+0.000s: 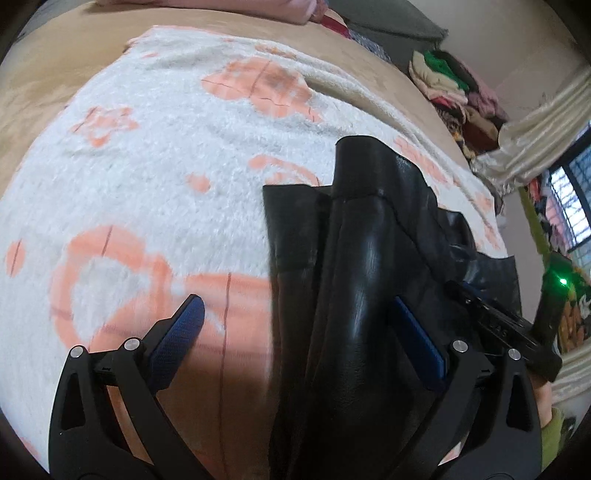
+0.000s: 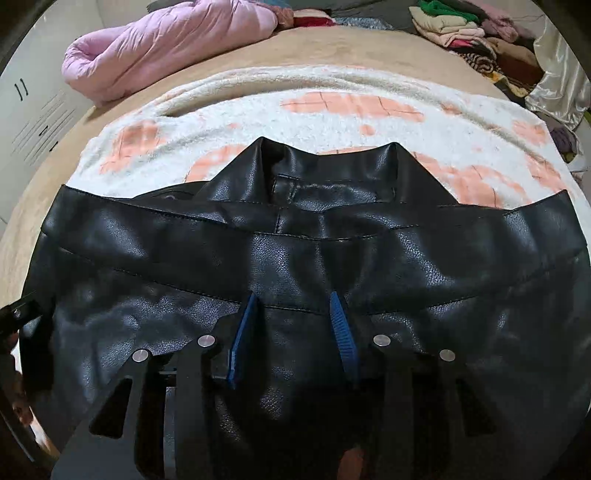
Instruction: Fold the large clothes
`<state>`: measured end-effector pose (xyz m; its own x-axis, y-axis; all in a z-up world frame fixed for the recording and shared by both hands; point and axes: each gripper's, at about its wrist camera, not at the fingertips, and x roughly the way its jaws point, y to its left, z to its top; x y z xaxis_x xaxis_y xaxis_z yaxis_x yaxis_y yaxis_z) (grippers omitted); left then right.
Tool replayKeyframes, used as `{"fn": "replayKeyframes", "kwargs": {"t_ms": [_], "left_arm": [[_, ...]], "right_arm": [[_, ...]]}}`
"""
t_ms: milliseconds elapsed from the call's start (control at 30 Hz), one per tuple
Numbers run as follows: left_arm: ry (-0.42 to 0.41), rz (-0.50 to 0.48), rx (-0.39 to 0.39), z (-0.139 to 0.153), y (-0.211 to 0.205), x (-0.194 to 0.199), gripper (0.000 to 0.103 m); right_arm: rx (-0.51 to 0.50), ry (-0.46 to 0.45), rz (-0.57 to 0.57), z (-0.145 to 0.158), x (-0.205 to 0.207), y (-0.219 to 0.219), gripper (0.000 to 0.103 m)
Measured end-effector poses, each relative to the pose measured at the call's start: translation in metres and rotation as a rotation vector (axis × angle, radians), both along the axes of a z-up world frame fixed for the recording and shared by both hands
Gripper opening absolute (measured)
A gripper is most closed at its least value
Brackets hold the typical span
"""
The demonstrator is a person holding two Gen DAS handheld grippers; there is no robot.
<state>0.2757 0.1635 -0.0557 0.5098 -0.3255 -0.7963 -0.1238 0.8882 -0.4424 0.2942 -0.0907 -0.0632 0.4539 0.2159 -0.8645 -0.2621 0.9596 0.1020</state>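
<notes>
A black leather jacket [image 2: 295, 266] lies on a white fleece blanket with orange flowers [image 2: 332, 110], collar pointing away and both sleeves folded across the body. My right gripper [image 2: 293, 299] is partly open over the folded sleeves, blue pads apart, holding nothing. In the left wrist view the jacket [image 1: 354, 280] shows as a dark folded edge rising between the pads. My left gripper [image 1: 295, 306] is wide open, its right pad [image 1: 417, 332] beside the leather and its left pad [image 1: 181, 325] over the blanket. The right gripper's body [image 1: 498, 325] shows at the right.
The blanket [image 1: 147, 166] covers a tan bed [image 2: 44, 177]. A pink quilt [image 2: 166, 48] lies at the far left. A heap of folded clothes [image 2: 465, 33] sits at the far right, also in the left wrist view [image 1: 454, 88]. A curtain [image 1: 535, 136] and window are on the right.
</notes>
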Motion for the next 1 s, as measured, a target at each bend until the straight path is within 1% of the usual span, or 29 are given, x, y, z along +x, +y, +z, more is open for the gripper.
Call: {"fn": "replayKeyframes", "kwargs": {"t_ms": [33, 67, 100, 133, 167, 233, 267, 333, 433, 533, 600, 633, 667, 700, 733, 767, 800, 867, 900, 933, 967, 1000], "left_arm": [[0.005, -0.011, -0.007, -0.001, 0.0, 0.004, 0.094], [0.009, -0.018, -0.014, -0.002, 0.001, 0.007, 0.094], [0.01, -0.023, -0.023, -0.002, 0.003, 0.01, 0.094], [0.012, -0.025, -0.031, -0.003, 0.004, 0.011, 0.094], [0.014, -0.027, -0.038, -0.002, 0.005, 0.014, 0.094], [0.014, -0.032, -0.044, -0.002, 0.006, 0.02, 0.094], [0.017, -0.039, -0.043, -0.002, 0.006, 0.025, 0.094], [0.025, -0.054, -0.04, -0.003, 0.007, 0.032, 0.094], [0.036, -0.067, -0.072, -0.006, 0.01, 0.04, 0.094], [0.035, -0.071, -0.088, -0.008, 0.012, 0.042, 0.093], [0.019, -0.085, -0.091, -0.008, 0.011, 0.041, 0.084], [0.009, -0.1, -0.105, -0.007, 0.009, 0.041, 0.068], [-0.002, -0.119, -0.135, -0.008, 0.008, 0.041, 0.056], [-0.007, -0.124, -0.142, -0.009, 0.007, 0.042, 0.056], [-0.007, -0.125, -0.14, -0.009, 0.007, 0.042, 0.054], [-0.009, -0.121, -0.151, -0.009, 0.007, 0.042, 0.052], [-0.009, -0.111, -0.182, -0.008, 0.01, 0.041, 0.05], [-0.024, -0.1, -0.227, 0.0, 0.014, 0.038, 0.042], [-0.036, -0.099, -0.248, 0.005, 0.015, 0.035, 0.038], [-0.048, -0.099, -0.267, 0.009, 0.014, 0.033, 0.036], [-0.064, -0.097, -0.282, 0.016, 0.013, 0.03, 0.035], [-0.091, -0.1, -0.281, 0.027, 0.009, 0.026, 0.035]], "right_arm": [[-0.006, -0.023, 0.012, 0.006, -0.005, 0.0, 0.04], [-0.003, -0.035, 0.02, 0.012, -0.009, -0.001, 0.046], [0.019, -0.06, 0.05, 0.023, -0.021, -0.002, 0.05], [0.071, -0.108, 0.101, 0.036, -0.039, -0.002, 0.058], [0.114, -0.171, 0.167, 0.05, -0.062, 0.002, 0.071], [0.119, -0.252, 0.28, 0.065, -0.098, 0.018, 0.084], [0.085, -0.302, 0.354, 0.069, -0.122, 0.032, 0.084], [0.023, -0.364, 0.473, 0.067, -0.155, 0.054, 0.088], [-0.149, -0.452, 0.631, 0.042, -0.201, 0.09, 0.089], [-0.296, -0.481, 0.713, 0.013, -0.219, 0.116, 0.091], [-0.377, -0.533, 0.708, -0.001, -0.224, 0.131, 0.09], [-0.401, -0.561, 0.695, -0.005, -0.225, 0.137, 0.088], [-0.414, -0.594, 0.693, -0.008, -0.228, 0.142, 0.083], [-0.431, -0.625, 0.691, -0.009, -0.23, 0.146, 0.079], [-0.479, -0.665, 0.676, -0.012, -0.233, 0.151, 0.072], [-0.511, -0.693, 0.697, -0.016, -0.237, 0.154, 0.061], [-0.531, -0.714, 0.712, -0.018, -0.241, 0.155, 0.054], [-0.578, -0.768, 0.728, -0.021, -0.25, 0.157, 0.03], [-0.588, -0.797, 0.718, -0.02, -0.252, 0.156, 0.028], [-0.577, -0.818, 0.703, -0.016, -0.254, 0.152, 0.025], [-0.54, -0.831, 0.675, -0.008, -0.254, 0.145, 0.023], [-0.498, -0.832, 0.65, 0.0, -0.253, 0.138, 0.022]]}}
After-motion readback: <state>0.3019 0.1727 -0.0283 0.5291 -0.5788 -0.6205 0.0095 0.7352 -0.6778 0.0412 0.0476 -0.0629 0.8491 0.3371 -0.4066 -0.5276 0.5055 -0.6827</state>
